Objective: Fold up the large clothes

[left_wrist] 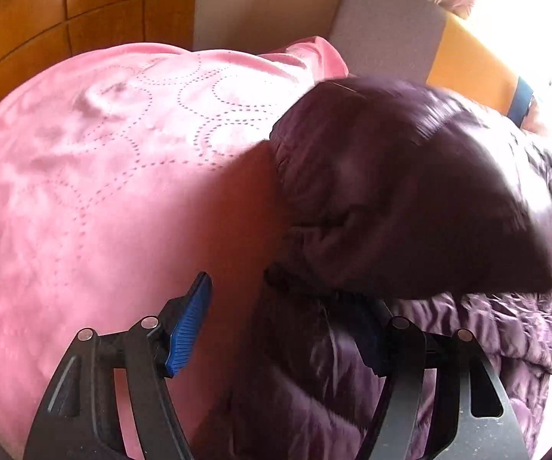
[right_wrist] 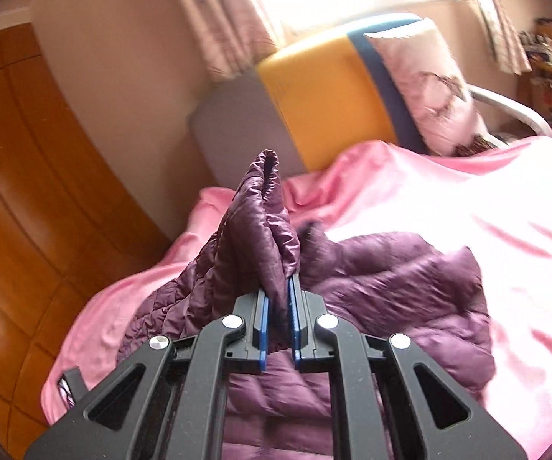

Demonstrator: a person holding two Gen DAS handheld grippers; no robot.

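Bed w/ pink blanket (right_wrist: 448,199); purple puffer jacket (right_wrist: 391,268) on it, pillow (right_wrist: 429,88) at head.

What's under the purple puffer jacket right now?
The purple puffer jacket lies on a pink blanket that spreads past it on all sides seen. Whatever is beneath the jacket's middle, or beneath the blanket, is covered.

Through my feeds I see only my 2 tools: the matte black plastic left gripper (left_wrist: 281,329) and its twin, the right gripper (right_wrist: 277,320), each with cut-out linkage arms, round silver screws and ribbed blue finger pads (left_wrist: 189,326).
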